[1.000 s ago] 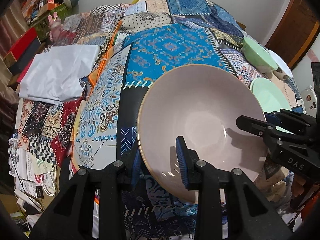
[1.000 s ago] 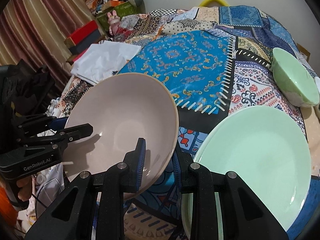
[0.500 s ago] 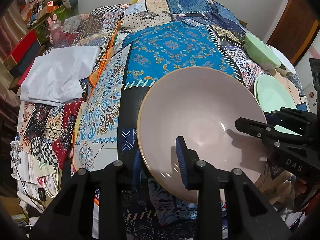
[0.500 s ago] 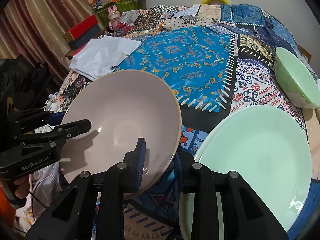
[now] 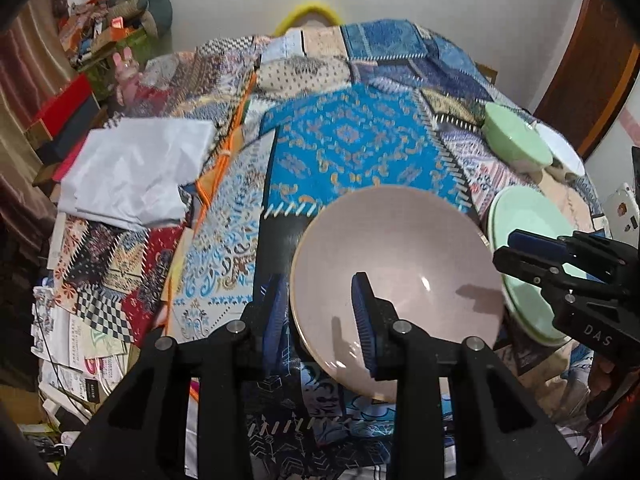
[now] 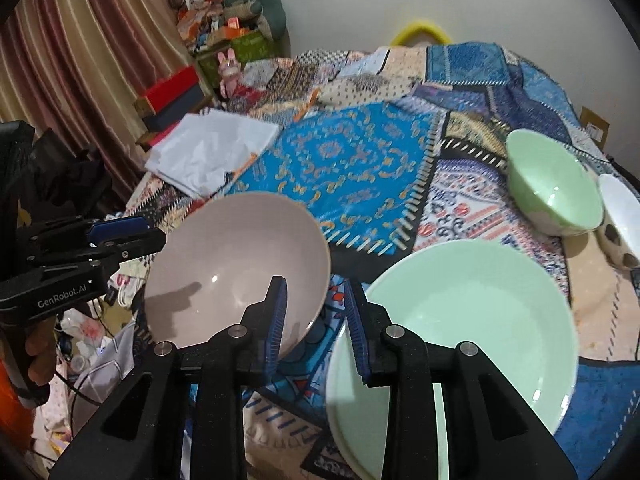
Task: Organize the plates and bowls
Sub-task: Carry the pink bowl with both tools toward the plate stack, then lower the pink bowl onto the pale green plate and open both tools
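while the left gripper clamps the rim of the round pale pink ceramic bowl, the right gripper, just parted, straddles its opposite rim.

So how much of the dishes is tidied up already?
Barely started: nothing looks stacked yet. In hand: the left tongs grip the pink bowl by its rim, tilted above the quilt; the right tongs sit loosely around its other edge. Left to do: the green plate, green bowl and white bowl lie unstacked.
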The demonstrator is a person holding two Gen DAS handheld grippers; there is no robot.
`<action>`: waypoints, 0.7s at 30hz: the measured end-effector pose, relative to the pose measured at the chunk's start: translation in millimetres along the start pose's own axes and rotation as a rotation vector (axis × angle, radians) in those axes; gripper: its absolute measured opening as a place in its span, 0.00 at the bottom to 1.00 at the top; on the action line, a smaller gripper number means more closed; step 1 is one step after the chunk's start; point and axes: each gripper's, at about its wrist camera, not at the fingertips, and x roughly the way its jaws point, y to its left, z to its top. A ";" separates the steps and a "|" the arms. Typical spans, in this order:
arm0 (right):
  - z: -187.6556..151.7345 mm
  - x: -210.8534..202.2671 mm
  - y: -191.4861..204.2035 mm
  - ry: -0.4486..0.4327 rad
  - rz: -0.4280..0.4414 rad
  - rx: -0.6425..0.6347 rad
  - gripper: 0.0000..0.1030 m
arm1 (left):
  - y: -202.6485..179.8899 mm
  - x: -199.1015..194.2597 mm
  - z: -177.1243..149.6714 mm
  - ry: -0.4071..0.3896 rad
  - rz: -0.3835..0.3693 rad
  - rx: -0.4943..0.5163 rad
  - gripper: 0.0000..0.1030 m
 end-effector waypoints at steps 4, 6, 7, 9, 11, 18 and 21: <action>-0.1 -16.5 -8.3 -0.037 -0.002 0.008 0.27 | -7.7 -16.5 5.1 -0.036 0.009 0.011 0.32; -0.7 -25.7 -12.3 -0.058 -0.006 0.010 0.27 | -13.8 -26.4 9.4 -0.058 0.012 0.021 0.32; -0.8 -30.6 -14.8 -0.070 -0.009 0.012 0.27 | -16.4 -30.8 11.9 -0.068 0.012 0.025 0.32; -0.9 -39.5 -19.2 -0.091 -0.014 0.014 0.27 | -24.0 -40.1 17.8 -0.091 0.012 0.038 0.32; -0.6 -48.9 -26.0 -0.114 -0.024 0.020 0.28 | -33.5 -47.8 24.6 -0.112 0.013 0.058 0.32; 0.0 -77.3 -63.1 -0.183 -0.074 0.067 0.31 | -72.8 -53.0 47.5 -0.137 -0.016 0.116 0.32; -0.8 -87.0 -79.9 -0.201 -0.101 0.091 0.31 | -90.2 -47.1 56.1 -0.134 -0.029 0.136 0.32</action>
